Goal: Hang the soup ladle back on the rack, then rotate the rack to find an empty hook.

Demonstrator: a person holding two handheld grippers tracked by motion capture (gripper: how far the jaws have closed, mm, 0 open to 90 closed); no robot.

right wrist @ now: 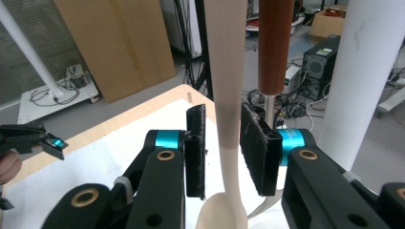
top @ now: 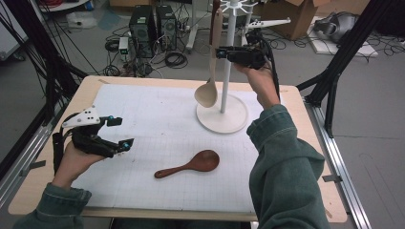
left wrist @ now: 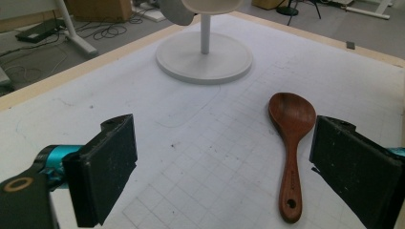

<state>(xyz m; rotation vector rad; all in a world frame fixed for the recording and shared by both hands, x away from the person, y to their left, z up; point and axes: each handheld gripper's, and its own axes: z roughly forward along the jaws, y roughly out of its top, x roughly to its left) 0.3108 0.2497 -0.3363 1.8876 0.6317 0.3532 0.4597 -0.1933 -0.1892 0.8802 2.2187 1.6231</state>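
Observation:
A pale wooden spoon (top: 207, 93) hangs bowl-down beside the white rack's pole (top: 228, 57). My right gripper (top: 218, 52) is raised at its handle (right wrist: 228, 95), one jaw on each side. The right pad (right wrist: 258, 148) lies against the handle, while a thin gap shows at the left pad (right wrist: 196, 148). A dark brown wooden spoon (top: 191, 164) lies flat on the white mat, bowl to the right. My left gripper (top: 122, 131) hovers open at the mat's left side, its jaws (left wrist: 219, 157) wide apart, with the dark spoon (left wrist: 291, 138) just inside the right one.
The rack's round base (top: 222, 117) sits at the mat's far middle. A dark-handled utensil (right wrist: 274, 47) hangs behind the pale spoon. Computer towers (top: 153, 28), cables and boxes lie on the floor beyond the table. Black frame posts (top: 344, 52) stand at both sides.

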